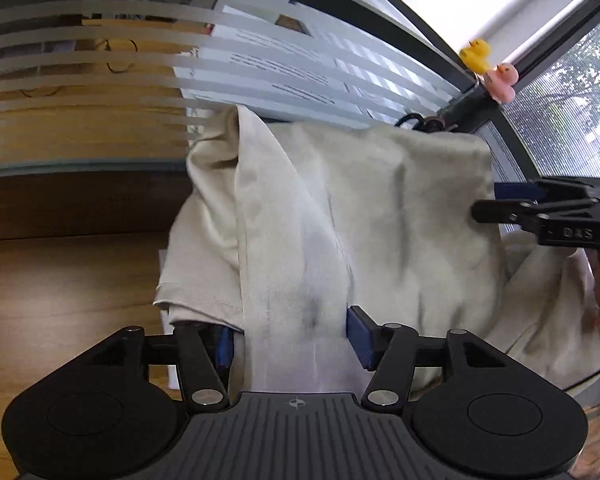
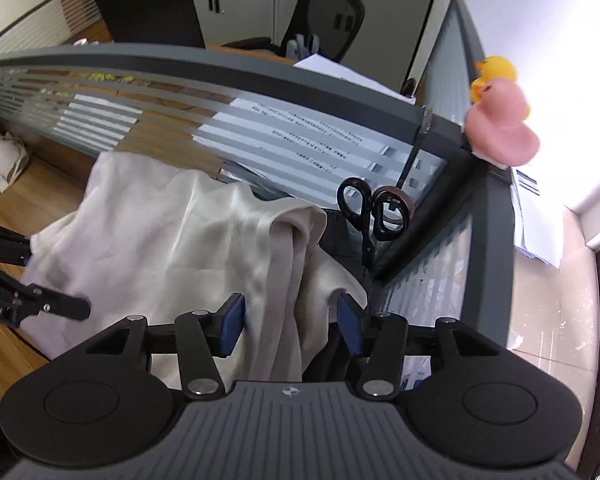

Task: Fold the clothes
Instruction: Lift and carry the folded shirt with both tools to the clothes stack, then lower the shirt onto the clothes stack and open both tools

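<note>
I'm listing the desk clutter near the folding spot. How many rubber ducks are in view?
2. A yellow duck and a pink duck sit together on top of the partition corner, pink in front in the right wrist view. Others may be hidden.

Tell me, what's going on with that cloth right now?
Both grippers, left and right, open, cloth between jaws. Beige garment draped on wooden desk. Scissors close behind.

Matt cream cloth garment [image 1: 380, 208]
</note>
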Tool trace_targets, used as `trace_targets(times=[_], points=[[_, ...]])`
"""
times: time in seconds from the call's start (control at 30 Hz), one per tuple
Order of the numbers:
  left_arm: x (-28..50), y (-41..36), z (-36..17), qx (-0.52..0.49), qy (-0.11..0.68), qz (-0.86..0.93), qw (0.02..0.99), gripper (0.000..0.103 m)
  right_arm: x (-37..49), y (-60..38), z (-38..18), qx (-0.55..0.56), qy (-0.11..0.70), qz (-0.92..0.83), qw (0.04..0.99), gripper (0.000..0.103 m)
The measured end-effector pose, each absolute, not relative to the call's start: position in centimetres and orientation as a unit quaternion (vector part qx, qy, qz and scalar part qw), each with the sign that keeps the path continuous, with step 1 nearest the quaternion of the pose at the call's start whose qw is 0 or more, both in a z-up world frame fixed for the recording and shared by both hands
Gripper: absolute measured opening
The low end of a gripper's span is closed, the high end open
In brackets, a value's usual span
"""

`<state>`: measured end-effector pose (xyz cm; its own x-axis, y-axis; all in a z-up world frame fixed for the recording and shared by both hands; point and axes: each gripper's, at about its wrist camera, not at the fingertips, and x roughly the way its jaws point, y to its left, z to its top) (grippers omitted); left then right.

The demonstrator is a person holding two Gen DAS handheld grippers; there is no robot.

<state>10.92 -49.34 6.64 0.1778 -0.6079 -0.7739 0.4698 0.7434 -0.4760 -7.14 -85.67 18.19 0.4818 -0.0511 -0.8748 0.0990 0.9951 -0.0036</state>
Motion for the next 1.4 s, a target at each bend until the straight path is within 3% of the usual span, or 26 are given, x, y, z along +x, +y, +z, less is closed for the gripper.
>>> trace_targets(times=[0.13, 0.23, 0.4, 0.63, 0.73, 0.8, 0.83, 0.87, 0.9, 1.33, 1.4], points=[[11.2, -49.1, 6.6, -0.064, 0.524, -0.358, 0.77, 0.043, -8.9, -84.9, 19.4, 0.075, 0.503, -0.038, 0.86, 0.064], [11.3, -49.7, 6.4, -0.055, 0.519, -0.366, 0.771, 0.038, -9.5, -84.1, 18.8, 0.086, 0.515, -0.036, 0.852, 0.065], [11.8, -50.2, 6.1, -0.055, 0.522, -0.368, 0.767, 0.037, -9.3, -83.7, 17.4, 0.092, 0.543, -0.064, 0.832, 0.078], [12.5, -49.8, 5.3, -0.068, 0.532, -0.371, 0.758, 0.037, -7.1, -84.0, 14.1, 0.108, 0.583, -0.089, 0.8, 0.08], [12.7, -49.7, 4.9, -0.074, 0.534, -0.373, 0.755, 0.035, -6.4, -83.7, 13.3, 0.112, 0.584, -0.086, 0.8, 0.071], [12.7, -49.8, 4.7, -0.078, 0.535, -0.378, 0.752, 0.028, -6.0, -83.4, 12.8, 0.115, 0.584, -0.081, 0.799, 0.046], [12.7, -49.9, 4.6, -0.079, 0.535, -0.382, 0.75, 0.023, -5.9, -83.3, 12.7, 0.118, 0.585, -0.076, 0.799, 0.039], [12.7, -50.0, 4.6, -0.08, 0.534, -0.386, 0.748, 0.017, -5.9, -83.2, 12.6, 0.123, 0.584, -0.07, 0.799, 0.023], [12.5, -50.2, 4.7, -0.081, 0.531, -0.39, 0.748, 0.017, -6.0, -83.1, 12.7, 0.129, 0.582, -0.063, 0.8, 0.013], [11.5, -55.5, 8.7, -0.108, 0.493, -0.45, 0.736, 0.013, -9.5, -84.6, 22.2, 0.165, 0.522, -0.1, 0.831, 0.009], [11.5, -55.8, 8.0, -0.092, 0.501, -0.439, 0.74, 0.014, -9.4, -85.1, 22.1, 0.16, 0.529, -0.112, 0.825, 0.023]])
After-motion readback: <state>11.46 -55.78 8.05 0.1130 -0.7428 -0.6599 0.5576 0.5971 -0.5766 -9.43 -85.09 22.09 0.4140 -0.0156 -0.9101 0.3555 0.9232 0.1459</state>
